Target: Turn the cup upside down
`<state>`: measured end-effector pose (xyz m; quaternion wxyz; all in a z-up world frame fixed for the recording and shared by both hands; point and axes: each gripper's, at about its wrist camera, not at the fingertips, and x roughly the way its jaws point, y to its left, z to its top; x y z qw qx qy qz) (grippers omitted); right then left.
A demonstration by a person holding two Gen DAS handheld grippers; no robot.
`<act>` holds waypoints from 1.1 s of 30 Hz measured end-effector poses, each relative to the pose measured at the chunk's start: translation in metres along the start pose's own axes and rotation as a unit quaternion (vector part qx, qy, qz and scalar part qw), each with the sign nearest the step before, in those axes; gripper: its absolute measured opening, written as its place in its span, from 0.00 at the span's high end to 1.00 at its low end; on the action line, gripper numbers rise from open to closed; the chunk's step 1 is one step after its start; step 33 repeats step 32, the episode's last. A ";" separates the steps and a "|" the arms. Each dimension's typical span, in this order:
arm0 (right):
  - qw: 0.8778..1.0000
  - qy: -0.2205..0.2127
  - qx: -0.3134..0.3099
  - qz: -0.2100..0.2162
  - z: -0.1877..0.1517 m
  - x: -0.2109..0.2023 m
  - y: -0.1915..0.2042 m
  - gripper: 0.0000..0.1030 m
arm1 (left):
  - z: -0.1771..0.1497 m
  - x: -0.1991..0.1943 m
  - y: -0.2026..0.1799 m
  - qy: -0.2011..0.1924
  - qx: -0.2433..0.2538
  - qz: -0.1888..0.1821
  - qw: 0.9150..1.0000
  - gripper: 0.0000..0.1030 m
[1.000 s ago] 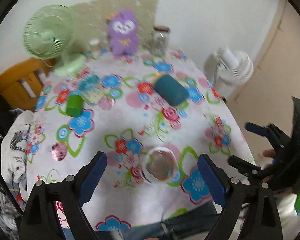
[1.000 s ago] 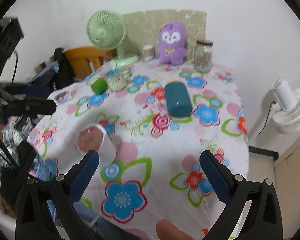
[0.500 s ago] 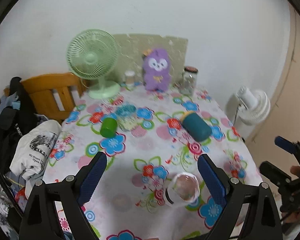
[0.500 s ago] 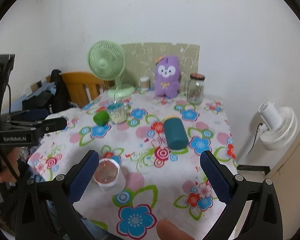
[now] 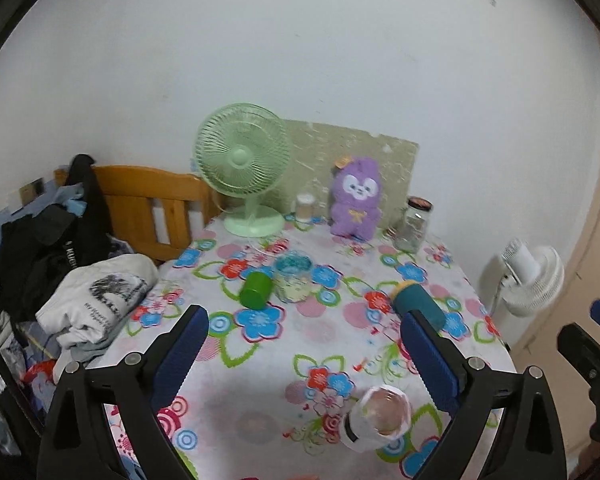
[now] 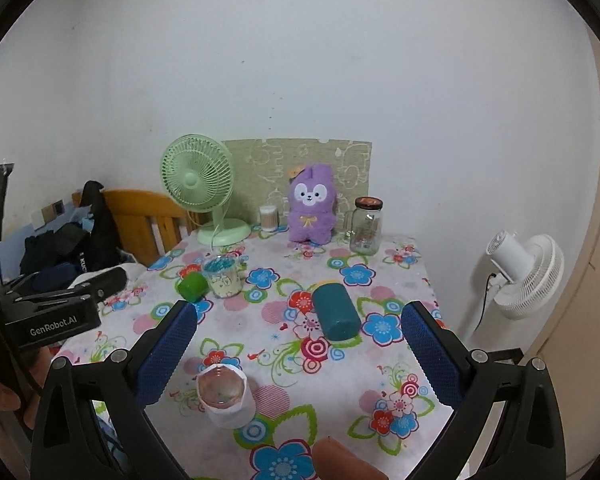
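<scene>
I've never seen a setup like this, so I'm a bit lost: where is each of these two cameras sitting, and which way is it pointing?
Left wrist view: on the left hand-held gripper, looking along its open blue fingers across the floral table; the right hand-held gripper shows at the right edge.
Right wrist view: on the right hand-held gripper, also open, facing the same table; the left hand-held gripper appears at the left edge.
Both share the clear cup, green fan and purple plush.
</scene>
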<state>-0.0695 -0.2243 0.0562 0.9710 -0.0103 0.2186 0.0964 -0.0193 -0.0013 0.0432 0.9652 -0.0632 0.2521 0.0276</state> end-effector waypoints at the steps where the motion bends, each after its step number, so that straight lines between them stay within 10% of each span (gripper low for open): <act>1: 1.000 -0.001 0.001 -0.004 -0.001 0.000 0.000 0.00 | -0.001 -0.002 0.002 -0.010 -0.002 0.010 1.000 0.02; 14: 0.999 -0.010 0.019 -0.025 -0.007 -0.004 0.001 0.00 | -0.005 -0.021 0.000 -0.064 0.035 0.048 0.996 0.00; 33: 0.999 0.000 0.032 -0.021 -0.009 -0.001 -0.004 0.00 | -0.005 -0.009 -0.019 -0.037 0.043 -0.006 0.998 0.00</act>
